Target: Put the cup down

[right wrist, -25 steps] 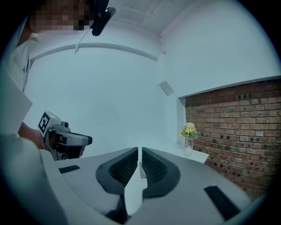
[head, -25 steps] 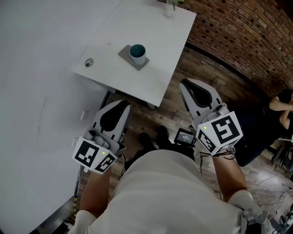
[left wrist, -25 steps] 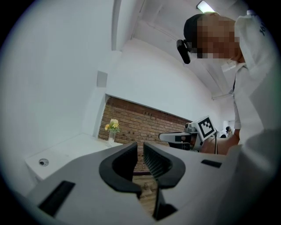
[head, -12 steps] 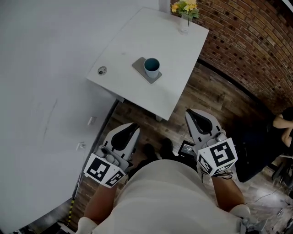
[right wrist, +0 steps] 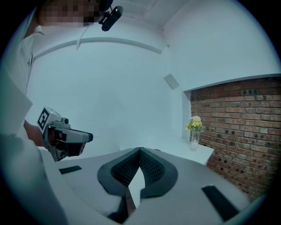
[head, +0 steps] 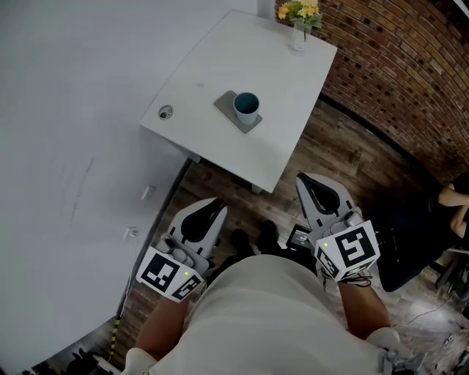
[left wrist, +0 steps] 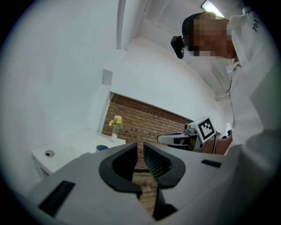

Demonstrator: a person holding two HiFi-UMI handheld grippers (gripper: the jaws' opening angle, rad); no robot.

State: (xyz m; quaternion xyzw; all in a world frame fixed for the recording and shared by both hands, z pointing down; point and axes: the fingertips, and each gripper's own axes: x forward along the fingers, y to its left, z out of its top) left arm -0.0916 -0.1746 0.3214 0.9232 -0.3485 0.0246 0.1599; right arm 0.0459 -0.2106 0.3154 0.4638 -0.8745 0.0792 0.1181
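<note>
A teal cup (head: pixel 246 107) stands upright on a grey square mat (head: pixel 227 111) on the white table (head: pixel 278 66), with no gripper near it. The left gripper view shows the cup (left wrist: pixel 102 148) small and far off. My left gripper (head: pixel 210 207) is held close to the body, well short of the table edge, its jaws a narrow gap apart with nothing between them (left wrist: pixel 140 147). My right gripper (head: pixel 308 182) hangs over the wooden floor beside the body, shut and empty (right wrist: pixel 140 151).
A glass vase of yellow flowers (head: pixel 298 22) stands at the table's far corner by the brick wall (head: pixel 410 66). A round metal socket (head: pixel 165 112) sits near the table's left edge. A white wall (head: pixel 66 110) runs along the left. A seated person (head: pixel 454 198) is at the right.
Both grippers have drawn back from the table toward the body, and the table with the cup now lies farther ahead. The cup has not moved on its mat.
</note>
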